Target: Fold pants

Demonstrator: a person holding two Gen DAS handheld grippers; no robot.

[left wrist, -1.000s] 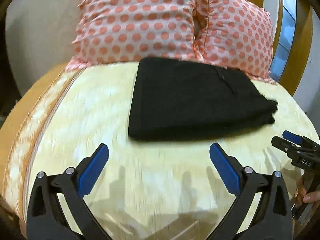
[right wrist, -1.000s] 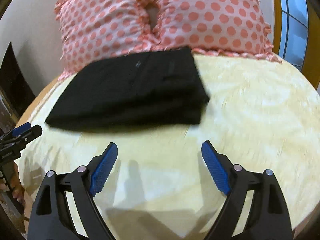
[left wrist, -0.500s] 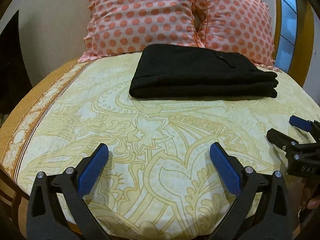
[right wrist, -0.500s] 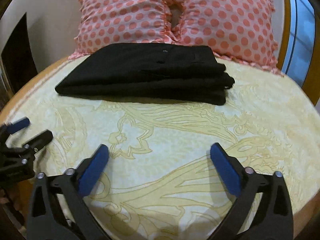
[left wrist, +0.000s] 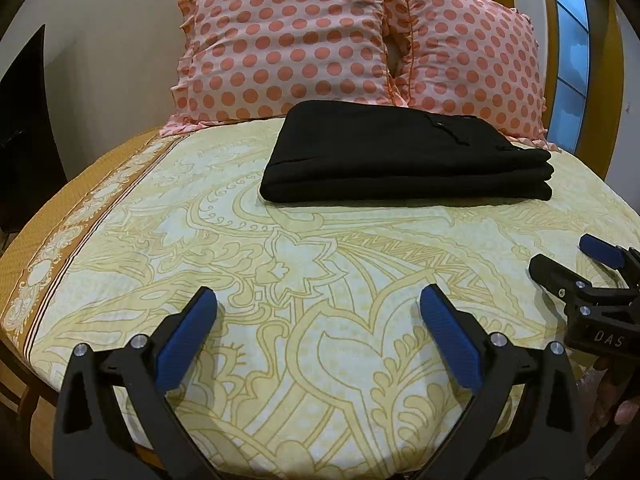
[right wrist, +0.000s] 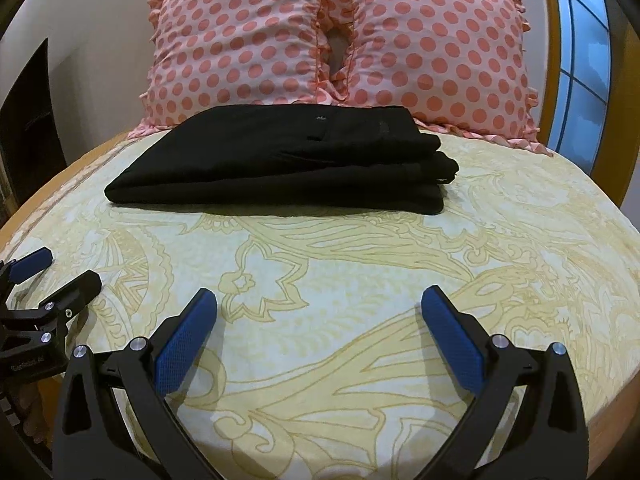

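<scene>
Black pants (left wrist: 404, 156) lie folded in a flat stack on the bed, in front of the pillows; they also show in the right wrist view (right wrist: 288, 164). My left gripper (left wrist: 318, 304) is open and empty, low over the near part of the bed, well short of the pants. My right gripper (right wrist: 320, 304) is open and empty, at the same distance from them. The right gripper shows at the right edge of the left wrist view (left wrist: 568, 256), and the left gripper at the left edge of the right wrist view (right wrist: 56, 268).
A yellow patterned sheet (left wrist: 320, 264) covers the bed. Two pink polka-dot pillows (left wrist: 288, 40) (left wrist: 472, 60) stand behind the pants. A wooden frame and window (right wrist: 576, 60) are at the right, a dark opening (left wrist: 24, 128) at the left.
Both grippers have drawn back from the pants and dropped lower towards the near edge of the bed. The pants have not moved. Both grippers stayed open.
</scene>
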